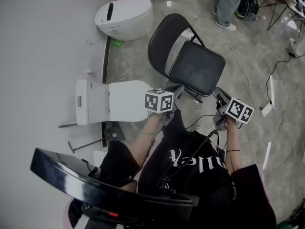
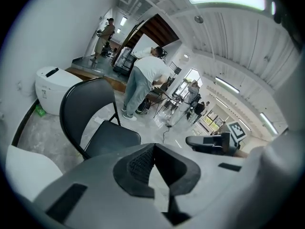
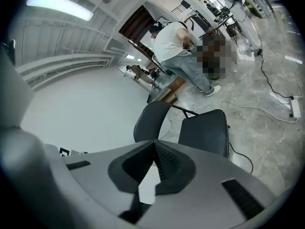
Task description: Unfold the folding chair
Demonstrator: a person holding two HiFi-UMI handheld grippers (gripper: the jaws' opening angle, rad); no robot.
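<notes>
The black folding chair (image 1: 196,68) stands opened out on the marble floor, seat level and rounded backrest (image 1: 164,37) up. My left gripper (image 1: 179,88) hovers just short of the seat's near left corner, shut with nothing between its jaws. My right gripper (image 1: 218,93) is near the seat's near right corner, also shut and empty. In the left gripper view the chair (image 2: 112,137) lies beyond the closed left gripper (image 2: 153,146), apart from it. In the right gripper view the chair (image 3: 205,130) sits past the closed right gripper (image 3: 154,142).
Two white toilet units (image 1: 124,17) (image 1: 107,101) stand along the pale wall at the left. A person (image 1: 226,4) stands beyond the chair, beside a dark-legged table. Cables (image 1: 248,75) and a power strip (image 1: 266,109) lie on the floor at the right.
</notes>
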